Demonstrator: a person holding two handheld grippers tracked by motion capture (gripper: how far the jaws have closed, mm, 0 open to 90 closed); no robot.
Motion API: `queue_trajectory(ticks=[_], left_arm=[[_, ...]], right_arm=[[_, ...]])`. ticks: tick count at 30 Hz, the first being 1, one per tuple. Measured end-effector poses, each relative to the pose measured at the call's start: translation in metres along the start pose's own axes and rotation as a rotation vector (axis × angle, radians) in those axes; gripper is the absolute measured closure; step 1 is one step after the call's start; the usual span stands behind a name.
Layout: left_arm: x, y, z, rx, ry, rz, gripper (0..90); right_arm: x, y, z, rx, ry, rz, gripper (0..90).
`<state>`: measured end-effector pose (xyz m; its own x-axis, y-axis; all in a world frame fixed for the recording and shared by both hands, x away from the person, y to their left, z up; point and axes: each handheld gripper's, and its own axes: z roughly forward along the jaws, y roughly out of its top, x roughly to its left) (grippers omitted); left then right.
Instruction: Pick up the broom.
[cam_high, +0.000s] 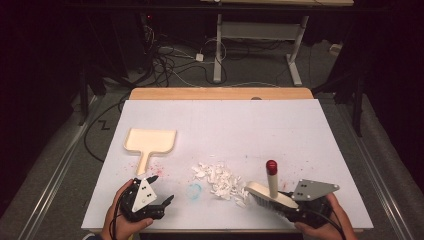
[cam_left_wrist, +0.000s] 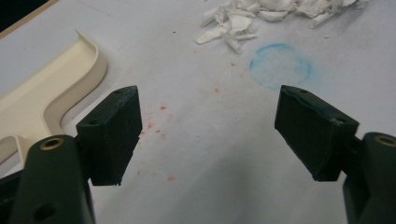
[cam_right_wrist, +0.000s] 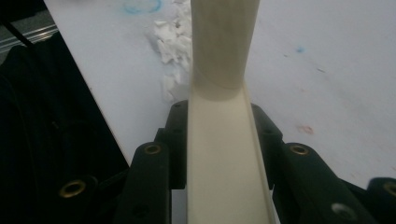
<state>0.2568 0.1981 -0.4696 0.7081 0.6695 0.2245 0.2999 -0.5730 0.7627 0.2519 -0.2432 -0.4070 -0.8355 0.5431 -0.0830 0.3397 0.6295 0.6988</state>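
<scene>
Brush: cream hand brush at the near right of the table, bristles down beside the scraps, red-capped handle standing up; seemingly ready to sweep.
Right tongs: pinching the brush's back from both sides.
Scraps: white paper bits heaped mid-table.
Dustpan: cream dustpan flat, handle towards left tongs.
Left tongs: spread, holding nothing, just short of that handle.
Table: white sheet, red specks, blue ring.
Room: dark; cables on floor.

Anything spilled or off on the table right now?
Yes: white scraps lie in a loose pile mid-table, some strays beside the brush. Red specks near the dustpan and a blue ring stain the sheet.
</scene>
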Motion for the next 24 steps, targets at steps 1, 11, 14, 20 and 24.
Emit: queue_trajectory(ticks=[1, 11, 14, 20, 24], left_arm=[[0.000, 0.000, 0.000, -0.001, 0.001, 0.000, 21.9], [0.002, -0.001, 0.000, -0.007, -0.008, -0.007, 21.9], [0.002, -0.001, 0.001, -0.002, -0.010, -0.004, 21.9], [0.003, -0.003, -0.001, -0.004, -0.002, -0.010, 21.9], [0.002, -0.002, -0.002, -0.005, 0.004, -0.010, 21.9]], right_arm=[[0.003, 0.003, 0.006, 0.000, 0.009, -0.001, 67.8], [0.010, 0.046, 0.049, -0.074, 0.005, -0.059, 67.8], [0.009, 0.058, 0.054, -0.094, -0.009, -0.070, 67.8], [0.002, 0.057, 0.036, -0.161, -0.010, -0.074, 67.7], [0.000, 0.050, 0.013, -0.218, 0.033, -0.090, 67.7]])
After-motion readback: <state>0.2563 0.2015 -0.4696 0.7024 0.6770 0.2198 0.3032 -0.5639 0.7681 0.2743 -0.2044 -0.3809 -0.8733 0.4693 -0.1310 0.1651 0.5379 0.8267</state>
